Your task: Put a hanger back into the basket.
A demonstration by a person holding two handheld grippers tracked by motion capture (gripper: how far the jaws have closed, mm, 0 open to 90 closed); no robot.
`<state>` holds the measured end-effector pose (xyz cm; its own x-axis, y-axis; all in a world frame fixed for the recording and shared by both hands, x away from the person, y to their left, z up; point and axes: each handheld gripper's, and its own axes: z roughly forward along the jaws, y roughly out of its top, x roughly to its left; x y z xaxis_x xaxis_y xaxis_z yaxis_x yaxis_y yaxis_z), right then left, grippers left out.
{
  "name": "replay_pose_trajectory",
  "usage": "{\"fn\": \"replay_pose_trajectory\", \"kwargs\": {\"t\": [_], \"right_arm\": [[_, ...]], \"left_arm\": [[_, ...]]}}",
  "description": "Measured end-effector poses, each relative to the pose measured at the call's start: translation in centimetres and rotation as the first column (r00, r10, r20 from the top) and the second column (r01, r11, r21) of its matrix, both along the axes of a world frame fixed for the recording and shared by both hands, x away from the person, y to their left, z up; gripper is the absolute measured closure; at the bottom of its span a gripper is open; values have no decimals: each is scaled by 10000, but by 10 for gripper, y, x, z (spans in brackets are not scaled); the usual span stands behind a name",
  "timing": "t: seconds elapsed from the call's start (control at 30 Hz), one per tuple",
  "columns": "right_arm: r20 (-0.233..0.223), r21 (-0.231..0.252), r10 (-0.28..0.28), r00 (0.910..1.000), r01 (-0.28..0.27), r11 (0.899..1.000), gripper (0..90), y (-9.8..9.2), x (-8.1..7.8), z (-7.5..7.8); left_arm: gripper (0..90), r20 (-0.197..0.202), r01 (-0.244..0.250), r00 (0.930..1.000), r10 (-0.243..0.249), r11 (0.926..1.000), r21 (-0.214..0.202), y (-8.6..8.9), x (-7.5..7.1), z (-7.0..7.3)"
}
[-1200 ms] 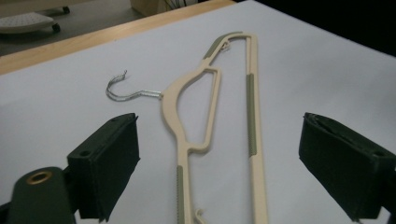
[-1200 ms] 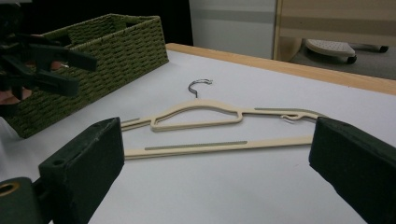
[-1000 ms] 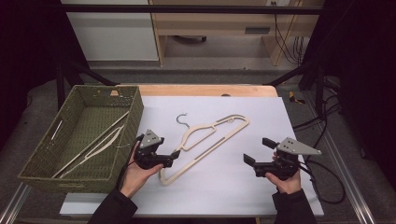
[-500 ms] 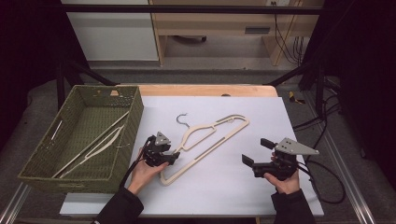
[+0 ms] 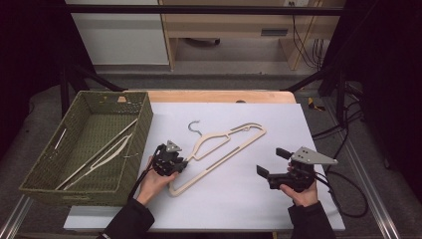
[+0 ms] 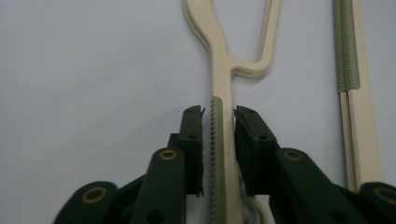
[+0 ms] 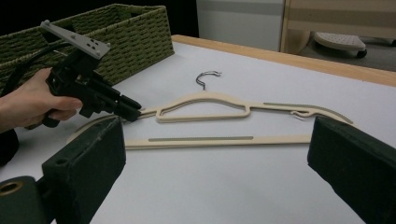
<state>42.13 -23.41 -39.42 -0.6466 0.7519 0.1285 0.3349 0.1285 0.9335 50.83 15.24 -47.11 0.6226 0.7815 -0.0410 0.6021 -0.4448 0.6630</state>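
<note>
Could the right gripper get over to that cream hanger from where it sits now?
Probably yes. The right gripper has its jaws wide open facing the hanger, with bare white table between them. The left gripper has just been closing on the hanger's far end.

The hanger [image 5: 219,149] looks like smooth matt cream plastic with ribbed grey-green grip strips and a thin shiny metal hook [image 5: 194,127], lying on a matt pale sheet [image 5: 239,204] over a wooden table [image 5: 214,96], beside a rough woven green basket [image 5: 142,124].
</note>
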Motion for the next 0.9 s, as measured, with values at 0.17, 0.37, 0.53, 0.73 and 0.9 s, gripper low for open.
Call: {"fn": "replay_pose_trajectory", "kwargs": {"t": [0.17, 0.37, 0.53, 0.73, 0.9], "right_arm": [[-96, -42, 82, 9999, -83, 10000, 49, 3, 2, -2], [-194, -65, 192, 9996, -193, 9998, 51, 7, 5, -4], [-234, -117, 248, 9994, -250, 9996, 51, 10, 7, -4], [-116, -122, 300, 9995, -301, 9995, 51, 11, 5, -2], [-158, -155, 295, 9994, -298, 9994, 51, 12, 6, -3]], "left_arm": [[785, -336, -23, 9994, 11, 9993, -375, 4, 3, 1], [789, -301, 106, 9995, -118, 9991, -418, 4, -1, 4], [789, -357, 176, 9992, -194, 9986, -504, 4, -3, 7], [788, -382, 265, 9989, -275, 9992, -283, 1, -4, 5], [788, -365, 300, 9989, -308, 9993, -219, 1, -5, 7]]}}
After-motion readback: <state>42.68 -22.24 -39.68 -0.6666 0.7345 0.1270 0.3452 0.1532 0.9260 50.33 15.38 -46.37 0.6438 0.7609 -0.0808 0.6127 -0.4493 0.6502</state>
